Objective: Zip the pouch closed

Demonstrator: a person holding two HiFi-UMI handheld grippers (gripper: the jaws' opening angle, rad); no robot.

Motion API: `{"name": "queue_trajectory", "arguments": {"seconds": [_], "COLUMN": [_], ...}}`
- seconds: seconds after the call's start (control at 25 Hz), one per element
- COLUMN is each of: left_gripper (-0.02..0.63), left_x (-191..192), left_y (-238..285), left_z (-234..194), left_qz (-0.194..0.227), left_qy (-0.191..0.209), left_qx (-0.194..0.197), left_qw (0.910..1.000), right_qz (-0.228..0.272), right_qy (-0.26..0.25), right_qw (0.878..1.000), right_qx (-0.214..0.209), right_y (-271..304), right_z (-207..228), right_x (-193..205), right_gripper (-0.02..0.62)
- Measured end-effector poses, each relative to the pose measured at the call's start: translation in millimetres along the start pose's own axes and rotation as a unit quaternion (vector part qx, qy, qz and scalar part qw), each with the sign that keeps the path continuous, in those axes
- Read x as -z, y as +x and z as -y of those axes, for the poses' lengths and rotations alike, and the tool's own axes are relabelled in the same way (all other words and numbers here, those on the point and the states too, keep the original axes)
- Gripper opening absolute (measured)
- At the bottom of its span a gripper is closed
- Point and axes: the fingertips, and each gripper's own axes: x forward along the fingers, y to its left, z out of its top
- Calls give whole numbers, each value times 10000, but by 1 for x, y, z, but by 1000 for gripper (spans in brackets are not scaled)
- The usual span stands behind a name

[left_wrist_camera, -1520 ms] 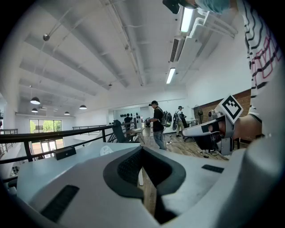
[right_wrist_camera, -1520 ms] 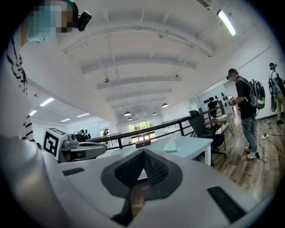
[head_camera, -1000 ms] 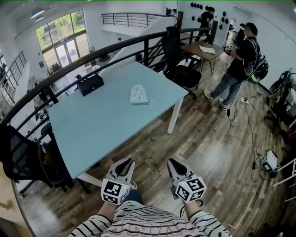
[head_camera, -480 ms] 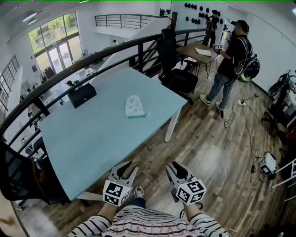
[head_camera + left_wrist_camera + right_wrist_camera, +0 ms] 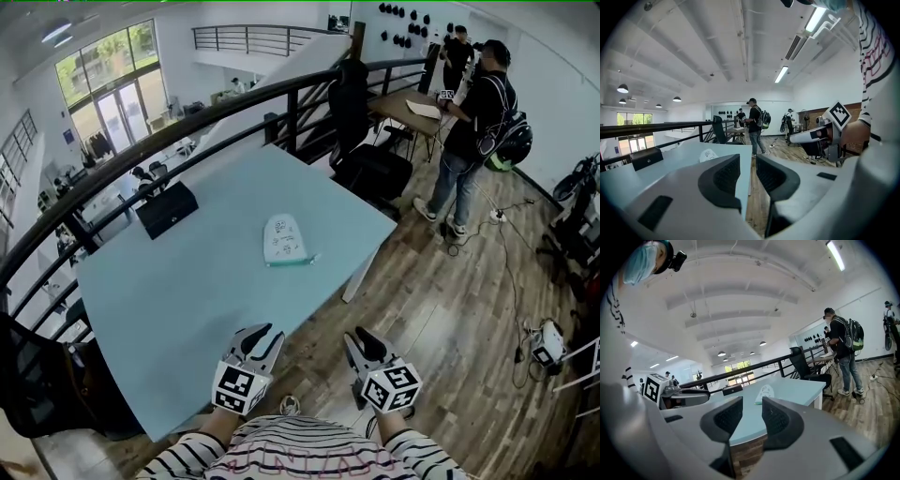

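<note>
Left gripper, right gripper, jaws apart and empty (the right's just opened), pouch well ahead of the fingers, on table.

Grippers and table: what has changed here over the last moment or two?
The left gripper and right gripper have just opened their jaws, with nothing between them, and the person has carried them closer to the table. The pouch and the black box lie on it untouched, as before.
</note>
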Motion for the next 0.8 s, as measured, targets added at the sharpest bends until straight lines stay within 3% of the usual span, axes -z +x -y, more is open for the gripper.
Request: {"name": "queue_trajectory", "arguments": {"seconds": [0.4, 0.8], "left_gripper": [83, 83], "left_x": [11, 12], "left_y": [40, 103], "left_z": [-46, -84], "left_qz": [-166, -350], "left_qy": [-144, -476], "left_qx": [-87, -828], "left_qw": [9997, 9948], "right_qz": [-93, -615], "right_qy": [3, -445], "right_qw": [9999, 9939], "right_qx": [-98, -800], "right_y": [71, 150], "right_z": [25, 76], "right_x": [-11, -22], "right_gripper": [129, 127]}}
